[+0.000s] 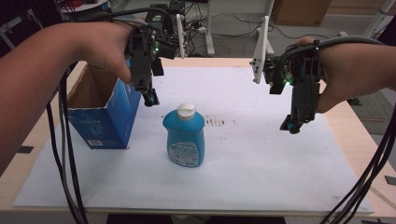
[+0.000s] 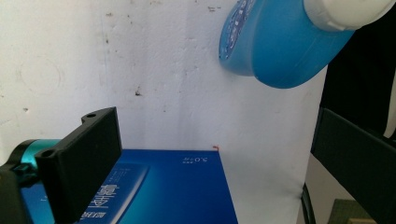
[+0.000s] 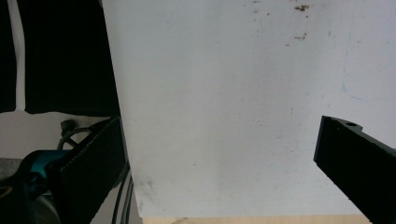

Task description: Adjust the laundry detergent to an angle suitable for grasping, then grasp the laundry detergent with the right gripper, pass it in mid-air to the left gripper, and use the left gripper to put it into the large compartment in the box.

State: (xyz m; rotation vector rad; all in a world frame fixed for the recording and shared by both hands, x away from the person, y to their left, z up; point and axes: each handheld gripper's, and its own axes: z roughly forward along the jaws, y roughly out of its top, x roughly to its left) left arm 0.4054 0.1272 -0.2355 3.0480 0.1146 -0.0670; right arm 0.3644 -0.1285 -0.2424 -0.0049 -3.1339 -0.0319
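Left side of frame: open blue box [image 1: 105, 114] sits empty-looking; left claw [image 1: 150, 95] hovers above it, jaws apart; blue bottle [image 1: 185, 137] stands centre on the bench [image 1: 280, 163], untouched; right claw [image 1: 292, 125] also spread, empty; packing hasn't started, I'd say.

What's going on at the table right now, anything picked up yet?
Nothing is held yet. A person holds both grippers above the white sheet. The left gripper hangs open beside the open-topped blue box, just above the blue bottle, which stands upright with its white cap on. The right gripper hovers open over bare sheet, well off to the bottle's other side. Neither gripper touches the bottle or the box.
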